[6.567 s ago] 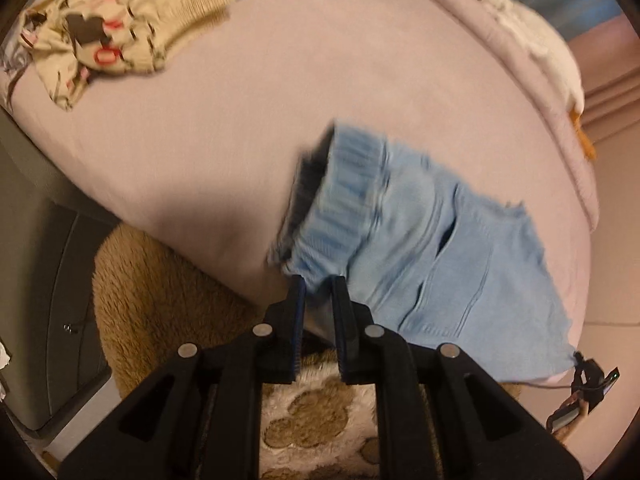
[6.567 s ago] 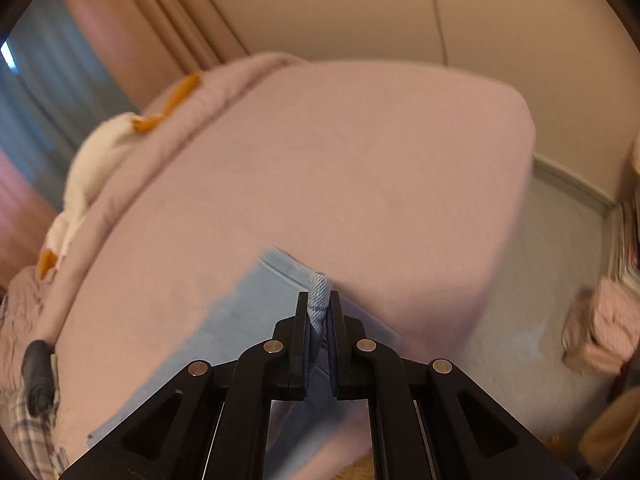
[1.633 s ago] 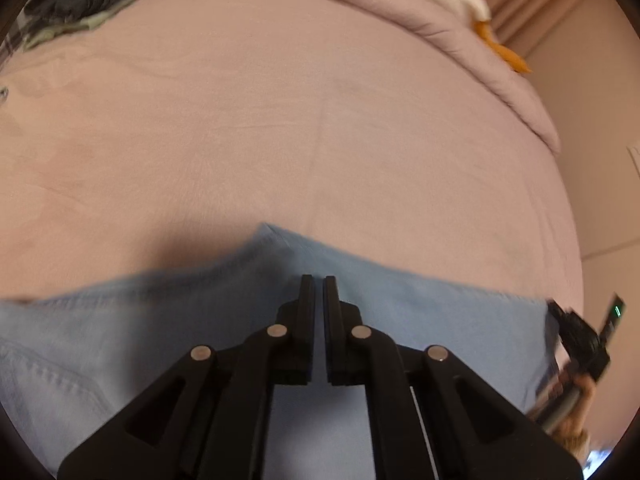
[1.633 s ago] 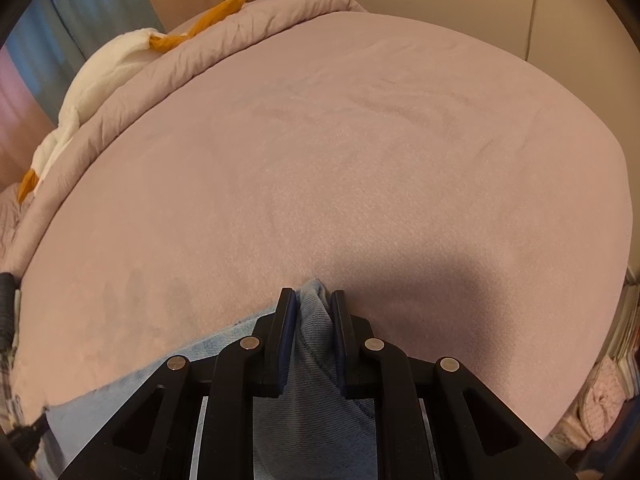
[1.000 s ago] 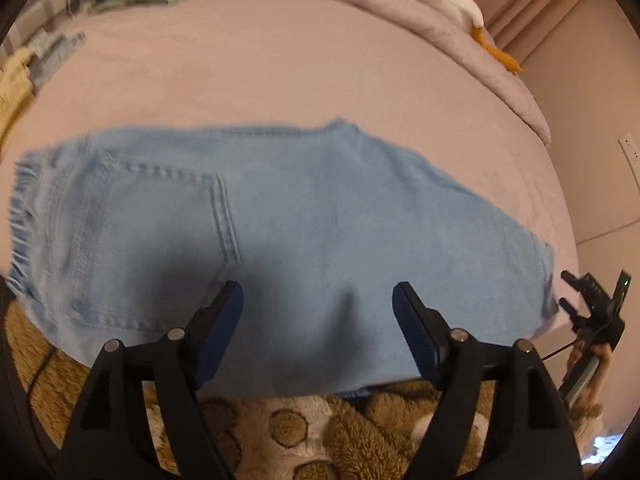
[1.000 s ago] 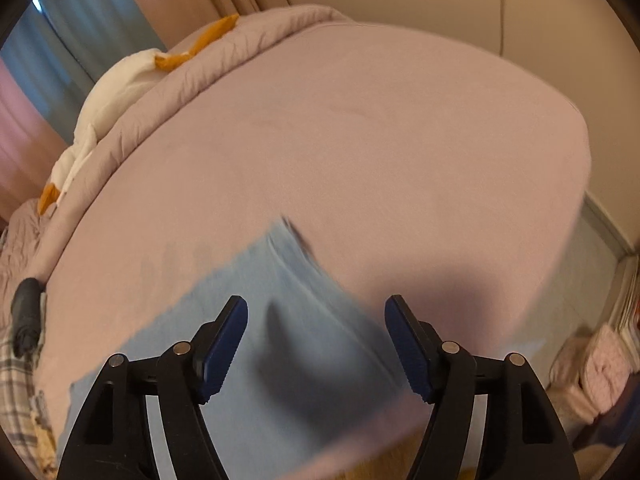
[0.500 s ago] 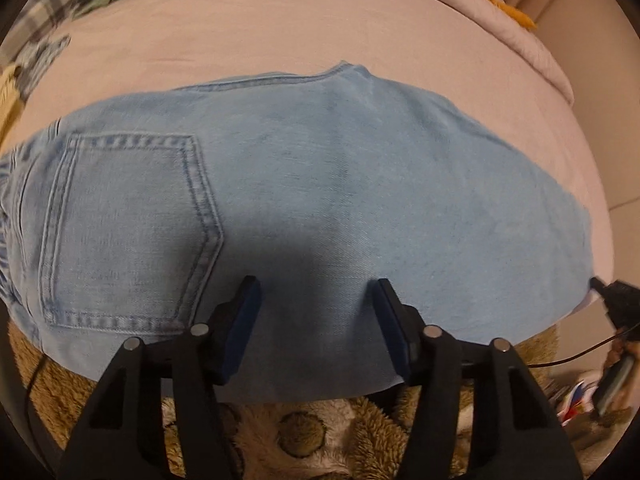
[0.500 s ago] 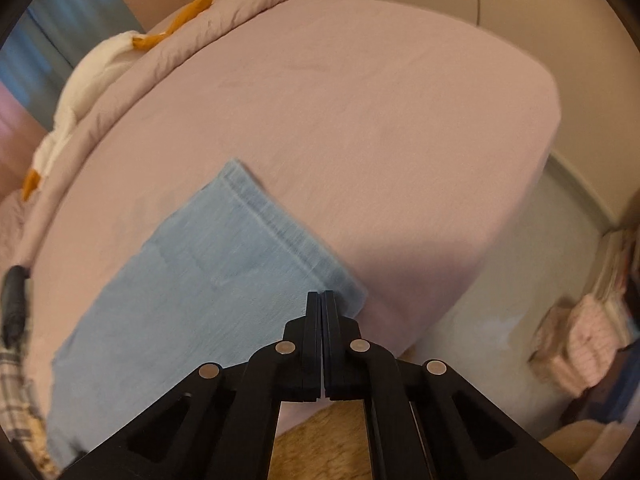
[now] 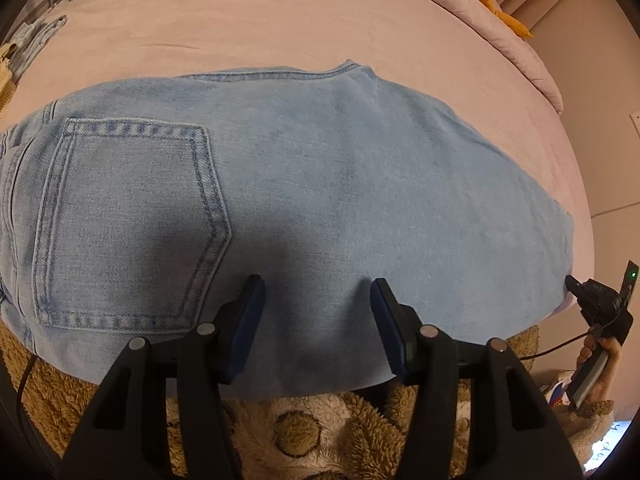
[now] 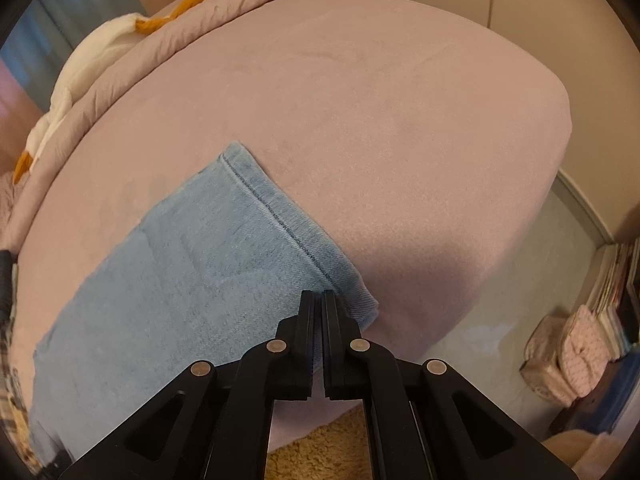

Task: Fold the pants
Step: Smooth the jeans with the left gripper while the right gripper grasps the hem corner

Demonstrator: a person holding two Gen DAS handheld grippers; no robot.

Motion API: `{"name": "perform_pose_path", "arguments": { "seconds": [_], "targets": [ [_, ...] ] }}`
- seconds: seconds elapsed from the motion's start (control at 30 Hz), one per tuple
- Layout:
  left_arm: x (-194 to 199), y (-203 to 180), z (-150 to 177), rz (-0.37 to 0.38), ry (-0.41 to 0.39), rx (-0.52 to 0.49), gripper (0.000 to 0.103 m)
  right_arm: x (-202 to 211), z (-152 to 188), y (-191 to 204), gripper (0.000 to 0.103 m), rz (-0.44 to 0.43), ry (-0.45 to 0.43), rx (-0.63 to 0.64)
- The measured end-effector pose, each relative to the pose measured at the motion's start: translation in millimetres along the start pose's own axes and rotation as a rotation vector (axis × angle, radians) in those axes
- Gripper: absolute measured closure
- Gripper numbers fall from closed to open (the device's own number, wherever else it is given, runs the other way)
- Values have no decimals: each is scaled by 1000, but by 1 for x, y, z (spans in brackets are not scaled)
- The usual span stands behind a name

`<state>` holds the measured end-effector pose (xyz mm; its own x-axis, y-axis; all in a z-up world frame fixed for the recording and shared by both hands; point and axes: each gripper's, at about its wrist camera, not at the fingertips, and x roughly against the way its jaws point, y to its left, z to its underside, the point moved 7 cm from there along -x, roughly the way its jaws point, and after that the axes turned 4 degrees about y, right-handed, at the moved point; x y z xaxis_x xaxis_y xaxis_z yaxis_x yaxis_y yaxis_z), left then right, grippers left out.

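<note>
One pants, flat on bed for folding; left gripper jaws apart above, right gripper jaws together, empty.

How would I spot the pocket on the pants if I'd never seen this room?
Find the big pink bed. Light blue denim pants lie flat along its near edge. The pocket is the five-sided patch outlined in double stitching at their left end.
</note>
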<state>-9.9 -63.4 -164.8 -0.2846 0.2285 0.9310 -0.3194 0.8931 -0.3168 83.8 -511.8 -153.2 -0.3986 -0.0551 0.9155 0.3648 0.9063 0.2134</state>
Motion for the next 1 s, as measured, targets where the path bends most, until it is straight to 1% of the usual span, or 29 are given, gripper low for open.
{"name": "perform_pose_path", "arguments": {
  "seconds": [0.03,0.1,0.23,0.4,0.47,0.57,0.67,0.83,0.87,0.93,1.0],
  "targets": [
    [0,0,-2,12,4,3,49,0,0,0,101,-7,-3,-13],
    [2,4,-4,25,14,12,53,0,2,-2,101,-16,-13,-28],
    [4,10,-5,64,46,26,55,1,5,-1,101,-5,-40,-39],
    [6,8,-5,76,80,5,59,2,7,-1,101,8,-70,-72],
    [8,9,-7,73,89,-11,59,2,7,-2,101,17,-82,-84],
    [14,9,-14,48,76,-55,59,2,7,1,101,51,-94,-82],
    [27,12,-20,33,41,-103,58,1,6,3,101,77,-99,-81],
    [38,11,-26,29,23,-170,58,3,8,-1,101,52,-128,-136],
    [39,8,-28,36,17,-189,57,4,8,-2,101,47,-128,-149],
    [41,-3,-31,65,3,-212,52,9,12,-2,100,35,-107,-194],
    [43,-23,-34,116,-23,-235,36,17,17,2,90,18,-78,-209]
  ]
}}
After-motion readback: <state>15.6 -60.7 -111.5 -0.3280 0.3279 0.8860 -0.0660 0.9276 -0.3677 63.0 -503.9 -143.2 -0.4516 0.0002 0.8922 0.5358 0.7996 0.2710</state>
